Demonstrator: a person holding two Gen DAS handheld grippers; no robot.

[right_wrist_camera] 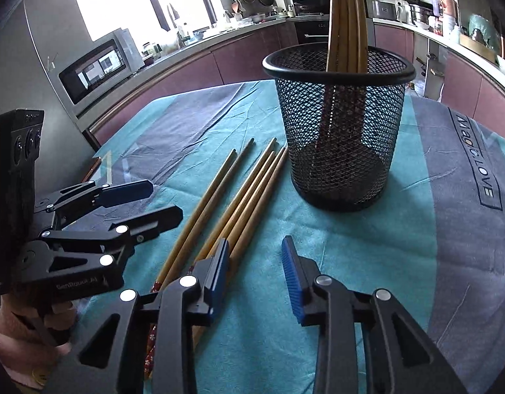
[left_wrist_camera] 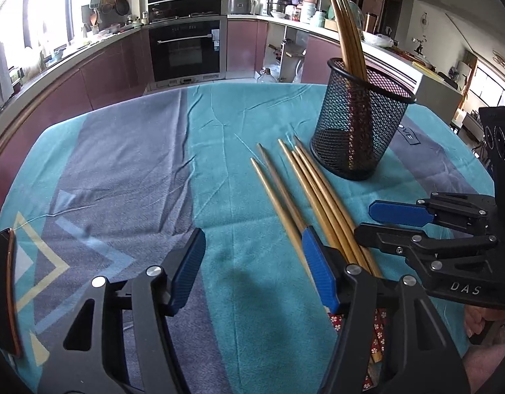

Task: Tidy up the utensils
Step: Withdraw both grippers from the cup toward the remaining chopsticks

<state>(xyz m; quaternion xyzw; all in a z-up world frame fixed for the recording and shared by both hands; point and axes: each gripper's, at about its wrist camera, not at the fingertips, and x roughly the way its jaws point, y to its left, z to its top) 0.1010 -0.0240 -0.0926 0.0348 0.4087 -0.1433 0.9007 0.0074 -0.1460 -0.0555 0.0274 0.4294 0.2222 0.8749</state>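
Several wooden chopsticks (left_wrist_camera: pixel 305 193) lie side by side on the teal and grey cloth; they also show in the right wrist view (right_wrist_camera: pixel 239 197). A black mesh holder (left_wrist_camera: pixel 360 121) stands upright behind them with several chopsticks inside; it also shows in the right wrist view (right_wrist_camera: pixel 337 124). My left gripper (left_wrist_camera: pixel 252 266) is open and empty, its right finger beside the loose chopsticks' handle ends. My right gripper (right_wrist_camera: pixel 255 272) is open and empty, its left finger over the same bundle. Each gripper shows in the other's view, the right (left_wrist_camera: pixel 383 223) and the left (right_wrist_camera: pixel 157 203).
The cloth-covered table (left_wrist_camera: pixel 137 164) is ringed by kitchen counters, an oven (left_wrist_camera: pixel 186 49) at the back and a microwave (right_wrist_camera: pixel 98 65) to the left. A dark flat object (left_wrist_camera: pixel 6 289) lies at the table's left edge.
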